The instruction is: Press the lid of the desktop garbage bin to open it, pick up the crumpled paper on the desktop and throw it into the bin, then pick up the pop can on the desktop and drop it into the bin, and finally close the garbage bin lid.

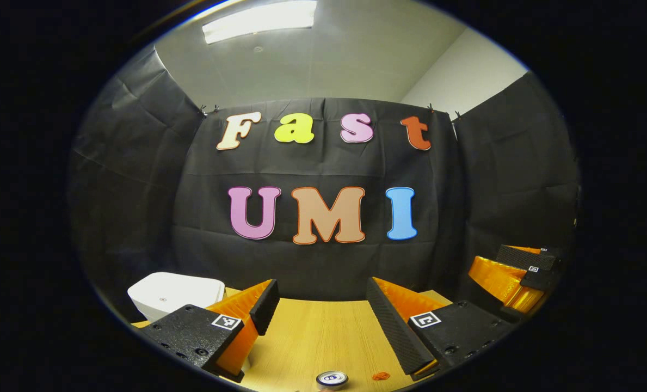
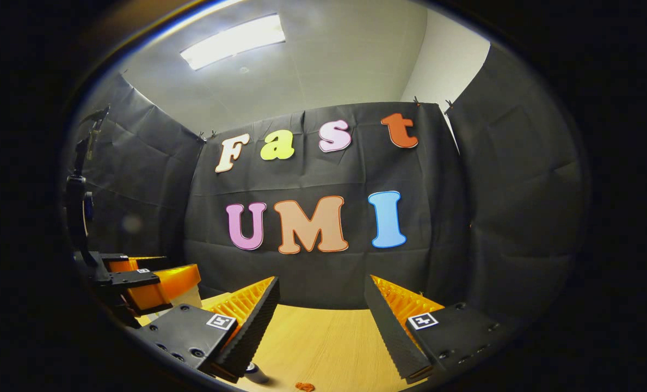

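A black cloth wall backs a pale wooden desktop (image 1: 312, 337) under a ceiling light. The white garbage bin (image 1: 173, 294) sits at the desktop's far left corner, lid down. The pop can (image 1: 332, 379) stands upright near the desktop's front edge, with a small orange scrap (image 1: 380, 375) just beside it. The left gripper (image 1: 318, 305) hangs above the desktop, fingers spread wide and holding nothing. The right gripper (image 2: 320, 310) hangs likewise, spread and empty, with the can (image 2: 255, 373) under its left finger.
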### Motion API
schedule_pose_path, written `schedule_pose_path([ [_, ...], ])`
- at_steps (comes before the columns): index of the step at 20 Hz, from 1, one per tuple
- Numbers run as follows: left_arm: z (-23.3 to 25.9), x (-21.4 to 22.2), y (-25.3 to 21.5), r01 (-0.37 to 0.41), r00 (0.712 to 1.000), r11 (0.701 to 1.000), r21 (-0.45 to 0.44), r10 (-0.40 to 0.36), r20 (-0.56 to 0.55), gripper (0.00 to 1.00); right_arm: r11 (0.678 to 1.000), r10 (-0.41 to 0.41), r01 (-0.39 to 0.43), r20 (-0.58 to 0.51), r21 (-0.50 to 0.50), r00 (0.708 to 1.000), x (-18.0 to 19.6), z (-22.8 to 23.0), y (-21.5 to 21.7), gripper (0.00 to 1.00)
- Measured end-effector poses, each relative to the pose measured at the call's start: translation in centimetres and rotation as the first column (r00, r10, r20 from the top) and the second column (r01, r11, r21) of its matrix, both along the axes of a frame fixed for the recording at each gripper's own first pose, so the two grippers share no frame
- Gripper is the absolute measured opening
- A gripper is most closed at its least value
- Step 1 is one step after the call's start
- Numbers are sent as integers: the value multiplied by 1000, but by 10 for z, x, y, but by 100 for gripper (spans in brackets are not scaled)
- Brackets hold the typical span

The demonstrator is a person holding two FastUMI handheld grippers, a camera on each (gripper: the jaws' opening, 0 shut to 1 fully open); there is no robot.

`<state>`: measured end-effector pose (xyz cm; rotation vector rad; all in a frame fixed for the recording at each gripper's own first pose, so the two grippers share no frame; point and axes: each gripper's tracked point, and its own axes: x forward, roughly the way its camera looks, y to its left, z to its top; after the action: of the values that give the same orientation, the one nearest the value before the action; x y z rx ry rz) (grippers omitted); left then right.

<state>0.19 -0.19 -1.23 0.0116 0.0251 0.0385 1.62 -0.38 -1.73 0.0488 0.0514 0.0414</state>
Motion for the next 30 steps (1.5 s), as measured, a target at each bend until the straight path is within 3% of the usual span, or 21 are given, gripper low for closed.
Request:
schedule_pose_path([
  [16,7,-2,12,-29,999,999,23,29,21,96,1000,8,-8,-2,14,1000,0,-2,5,98],
  [18,10,-4,20,-37,999,999,35,36,27,91,1000,13,-13,-5,19,1000,1,-5,9,98],
  [21,18,-9,37,-74,996,996,57,72,50,57,999,26,-26,-7,24,1000,2,-6,19,99],
  [24,25,-12,62,-127,990,989,82,120,77,39,999,41,-41,-5,27,999,3,-5,32,98],
  [27,28,-16,98,-197,978,977,84,190,88,5,998,50,-50,-3,28,999,3,-4,45,98],
  [30,24,-19,132,-237,970,969,72,231,74,0,998,51,-51,-3,22,999,3,-3,59,99],
])
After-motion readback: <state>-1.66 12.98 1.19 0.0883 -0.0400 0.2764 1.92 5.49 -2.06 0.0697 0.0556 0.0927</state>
